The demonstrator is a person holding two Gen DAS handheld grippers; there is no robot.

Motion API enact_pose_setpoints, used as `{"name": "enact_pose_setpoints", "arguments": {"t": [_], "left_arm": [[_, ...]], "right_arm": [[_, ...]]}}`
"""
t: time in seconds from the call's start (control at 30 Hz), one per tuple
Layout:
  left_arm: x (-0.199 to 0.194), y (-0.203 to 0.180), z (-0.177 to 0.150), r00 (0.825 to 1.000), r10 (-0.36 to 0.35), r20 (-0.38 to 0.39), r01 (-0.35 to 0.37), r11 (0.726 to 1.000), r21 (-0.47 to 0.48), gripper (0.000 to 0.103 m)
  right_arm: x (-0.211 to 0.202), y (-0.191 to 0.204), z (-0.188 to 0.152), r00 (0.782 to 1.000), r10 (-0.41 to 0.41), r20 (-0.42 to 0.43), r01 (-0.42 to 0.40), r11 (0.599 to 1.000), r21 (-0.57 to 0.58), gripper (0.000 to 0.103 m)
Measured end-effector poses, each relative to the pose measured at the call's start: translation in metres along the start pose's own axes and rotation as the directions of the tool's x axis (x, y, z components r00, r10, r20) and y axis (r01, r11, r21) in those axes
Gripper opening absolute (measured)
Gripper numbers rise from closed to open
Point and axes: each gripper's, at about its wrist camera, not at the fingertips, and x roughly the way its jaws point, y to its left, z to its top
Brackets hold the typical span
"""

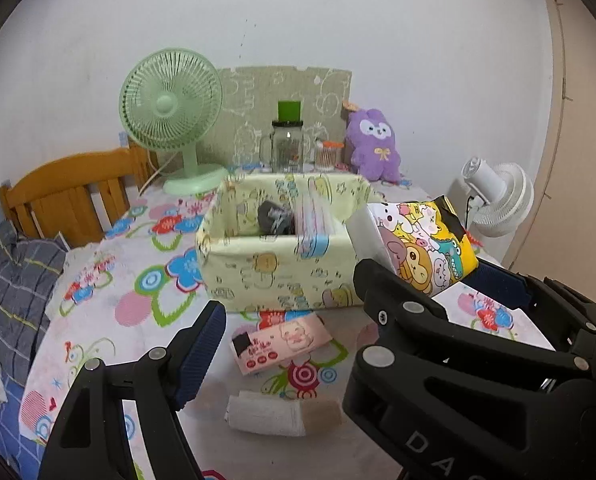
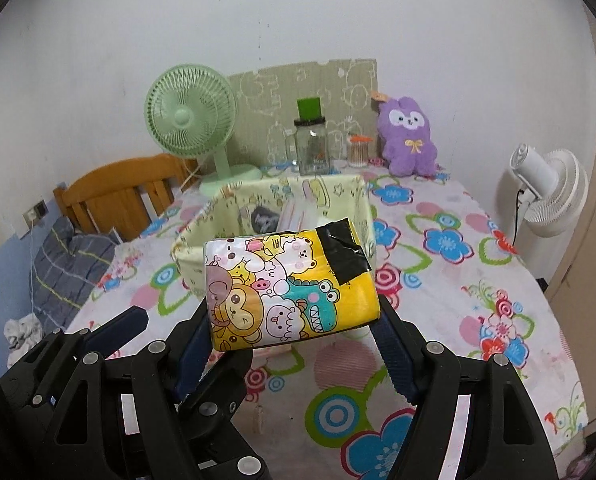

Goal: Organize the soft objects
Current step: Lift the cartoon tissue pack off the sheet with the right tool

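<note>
- Basically, R gripper was clamped on the pack: one pad on each end, jaws wide because the pack filled them.
- Pack = yellow wrap w/ cartoon animals and a black tape patch on the top corner. It was up off the table, tilted, in front of the box in the R view.
- L gripper stood open w/ nothing between the fingers.
- L gripper's right finger sat just beside the pack's white end; can't tell if it touched.
- Under the L gripper, on the tablecloth: a pink pack lay flat just in front of the box. A white towel roll lay nearer the camera, apart from it.
- Box was pale yellow-green fabric, open top, w/ a dark item and a flat upright packet inside.
- Behind the box, by the wall: green fan on the left, glass jar in the middle, purple plush on the right.
- White fan stood off the table's right side.
</note>
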Motion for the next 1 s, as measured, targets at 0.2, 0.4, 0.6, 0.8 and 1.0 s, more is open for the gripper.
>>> {"name": "enact_pose_setpoints", "arguments": {"t": [0.2,0.4,0.6,0.8,1.0], "left_arm": [[-0.006,-0.002,0.003,1.000,-0.006,0.014,0.006,1.000,0.005,0.080],[0.002,0.000,-0.004,1.000,-0.004,-0.019,0.004,1.000,-0.005,0.090],[0.014,0.003,-0.013,0.999,-0.002,-0.053,0.001,1.000,-0.018,0.097],[0.029,0.006,-0.023,0.996,0.005,-0.088,-0.007,1.000,-0.024,0.100],[0.045,0.007,-0.038,0.992,0.006,-0.126,-0.010,1.000,-0.029,0.101]], "right_arm": [[-0.008,0.000,0.005,1.000,-0.007,0.018,0.007,1.000,-0.001,0.077],[-0.001,-0.001,-0.003,1.000,-0.002,-0.013,0.002,1.000,0.007,0.077],[0.012,-0.001,-0.011,0.999,-0.006,-0.046,0.006,1.000,0.007,0.076],[0.027,-0.003,-0.021,0.997,-0.008,-0.077,0.009,1.000,0.011,0.077],[0.045,-0.006,-0.036,0.992,-0.009,-0.123,0.010,1.000,0.011,0.076]]}}
